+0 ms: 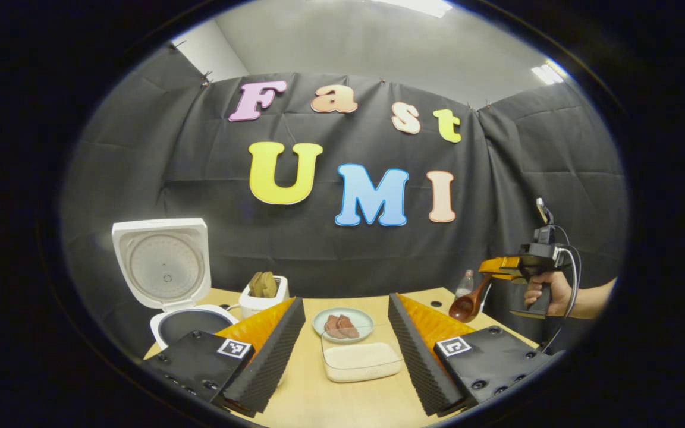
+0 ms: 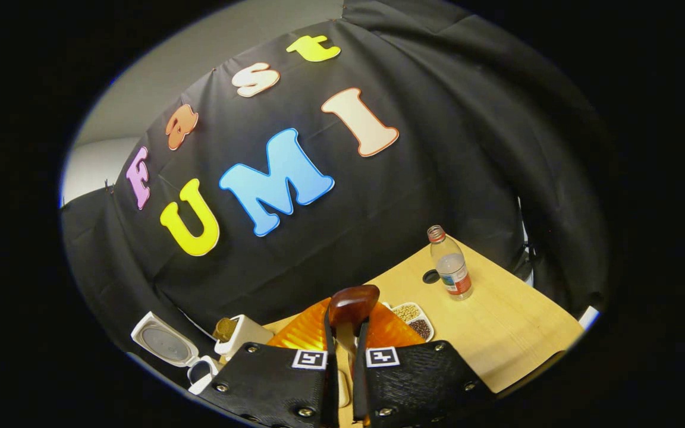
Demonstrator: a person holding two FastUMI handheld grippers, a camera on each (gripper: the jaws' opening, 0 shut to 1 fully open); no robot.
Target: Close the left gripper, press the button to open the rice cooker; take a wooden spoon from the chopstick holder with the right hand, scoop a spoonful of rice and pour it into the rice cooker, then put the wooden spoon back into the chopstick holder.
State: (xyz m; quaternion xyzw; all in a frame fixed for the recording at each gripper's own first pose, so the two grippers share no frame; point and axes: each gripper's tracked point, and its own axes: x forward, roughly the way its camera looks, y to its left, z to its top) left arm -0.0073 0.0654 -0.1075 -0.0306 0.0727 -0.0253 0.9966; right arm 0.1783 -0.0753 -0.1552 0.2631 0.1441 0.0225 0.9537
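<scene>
The left gripper point(image 1: 346, 351) is seen spread wide, nothing between its fingers. At its ten o'clock, the rice cooker point(image 1: 170, 285) is found with lid raised. Dead ahead, a clear container of rice point(image 1: 361, 360) is set on the table point(image 1: 319, 404), a plate point(image 1: 343, 324) just beyond. At three o'clock, the right gripper point(image 1: 500, 266) is held aloft in a hand point(image 1: 544, 292), the wooden spoon point(image 1: 467, 304) clamped between its fingers, bowl hanging down.
</scene>
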